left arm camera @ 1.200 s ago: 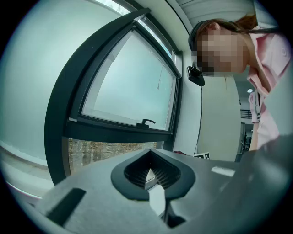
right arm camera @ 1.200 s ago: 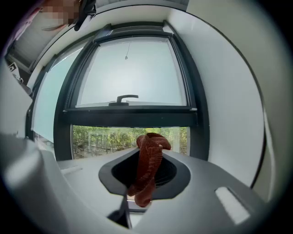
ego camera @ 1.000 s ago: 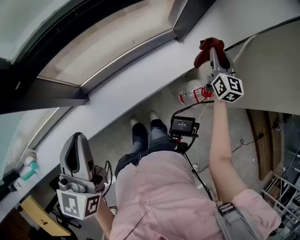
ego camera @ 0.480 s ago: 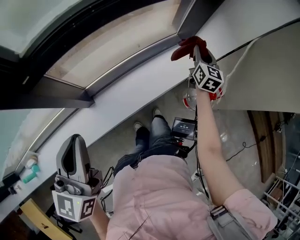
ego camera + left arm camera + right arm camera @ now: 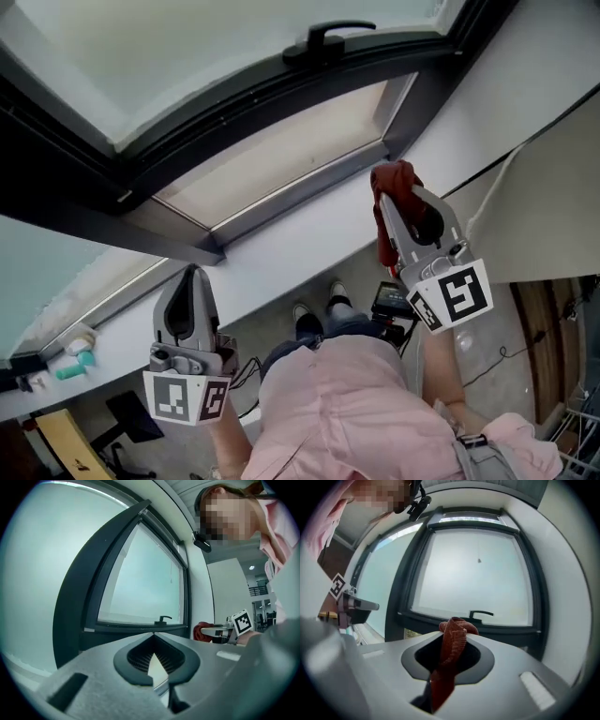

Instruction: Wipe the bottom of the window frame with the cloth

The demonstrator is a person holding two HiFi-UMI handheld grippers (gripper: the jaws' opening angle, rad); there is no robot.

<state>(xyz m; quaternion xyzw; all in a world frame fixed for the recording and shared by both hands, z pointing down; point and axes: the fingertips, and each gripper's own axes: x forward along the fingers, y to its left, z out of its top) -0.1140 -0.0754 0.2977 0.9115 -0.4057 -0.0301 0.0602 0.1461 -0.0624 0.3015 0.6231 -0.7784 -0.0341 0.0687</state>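
Note:
A dark red cloth [image 5: 394,183] is pinched in my right gripper [image 5: 396,197], which is shut on it. It hangs just below the right end of the dark window frame's bottom rail [image 5: 281,192], over the white sill [image 5: 281,253]. I cannot tell whether the cloth touches the sill. In the right gripper view the cloth [image 5: 452,651] stands up between the jaws, with the frame's bottom rail [image 5: 511,634] behind it. My left gripper [image 5: 192,277] is shut with nothing in it, low at the left, below the sill. The left gripper view shows the cloth [image 5: 202,631] off to the right.
The window sash is tilted open, its black handle [image 5: 328,37] at the top. A small teal bottle [image 5: 70,370] and other small items sit at the far left on the ledge. A black device [image 5: 394,305] hangs at the person's waist. The white wall [image 5: 553,75] closes in on the right.
My right gripper has carried the cloth left from the wall corner to below the frame's right end. The left gripper has risen toward the sill. The view has tilted up to the window.

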